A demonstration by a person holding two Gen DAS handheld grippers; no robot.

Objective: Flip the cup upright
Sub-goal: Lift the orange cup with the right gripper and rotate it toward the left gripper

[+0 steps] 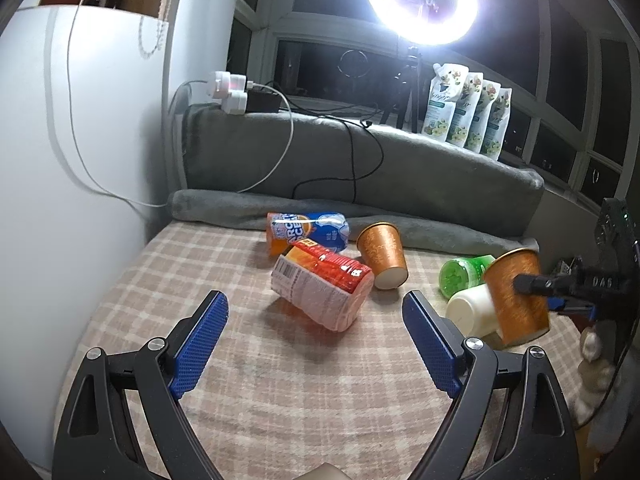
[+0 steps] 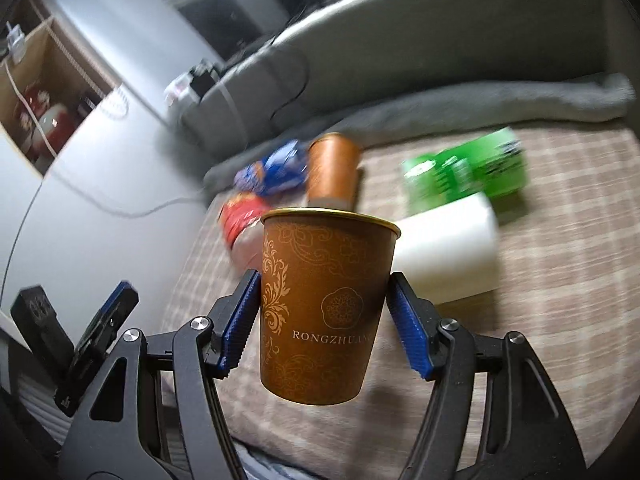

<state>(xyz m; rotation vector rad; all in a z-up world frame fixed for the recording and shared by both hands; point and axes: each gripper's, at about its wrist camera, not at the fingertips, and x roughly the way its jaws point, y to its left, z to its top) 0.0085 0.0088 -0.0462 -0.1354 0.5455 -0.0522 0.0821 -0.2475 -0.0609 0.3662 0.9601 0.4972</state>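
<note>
My right gripper (image 2: 324, 300) is shut on a brown paper cup (image 2: 324, 304) with gold print, held rim up above the checked cloth. The same cup (image 1: 516, 296) shows at the right of the left wrist view, tilted, with the right gripper (image 1: 532, 284) on it. A second brown paper cup (image 1: 382, 254) lies on its side near the back, also in the right wrist view (image 2: 334, 170). My left gripper (image 1: 316, 332) is open and empty over the cloth, in front of an orange snack pack (image 1: 320, 290).
A white mug (image 1: 474, 310) and a green jar (image 1: 460, 274) lie on their sides at the right. A blue-orange pack (image 1: 308, 232) lies behind the orange one. A grey rolled blanket (image 1: 280, 204) edges the back. A ring light (image 1: 420, 0) and pouches (image 1: 466, 112) stand on the sill.
</note>
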